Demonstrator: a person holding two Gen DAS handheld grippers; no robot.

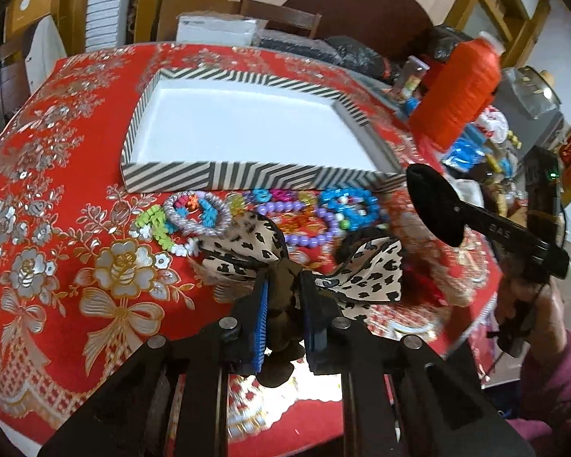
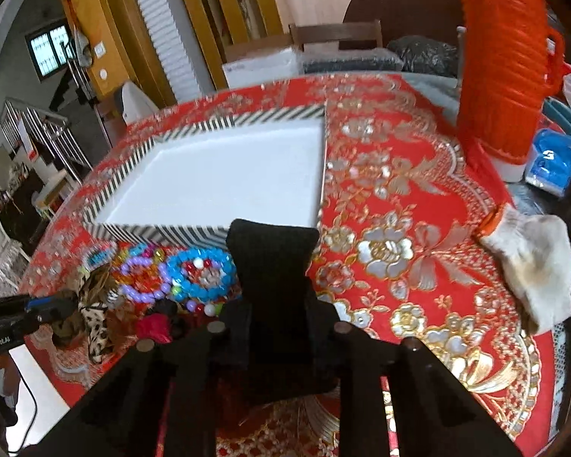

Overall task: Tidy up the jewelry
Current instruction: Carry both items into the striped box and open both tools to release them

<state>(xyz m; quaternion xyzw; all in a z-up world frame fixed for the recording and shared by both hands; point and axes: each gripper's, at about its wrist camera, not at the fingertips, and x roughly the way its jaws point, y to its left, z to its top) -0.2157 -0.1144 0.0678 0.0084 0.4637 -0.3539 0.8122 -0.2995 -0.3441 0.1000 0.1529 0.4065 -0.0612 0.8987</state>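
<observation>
left wrist: left claw (image 1: 283, 297) clamps leopard bow (image 1: 365, 270).

**Black claws, blue pads, a plum sleeve**

The left claw (image 1: 283, 297) is black, with ribbed blue pads (image 1: 262, 327) and round silver bolt heads on its linkage; the right claw (image 2: 272, 266) is matt black, fingers flocked; white lettering marks each body; a plum sleeve (image 1: 552, 392) covers the arm.

Behind the striped tray (image 1: 224, 175), the bead bracelets (image 1: 304, 217) overlap in a heap; individual pieces cannot be separated. The leopard bow (image 1: 361, 270) hides the items beneath it. Right of the tray, the orange thread cone (image 2: 502, 76) is cut off by the frame's top edge. The tray's far rim is blurred.
</observation>
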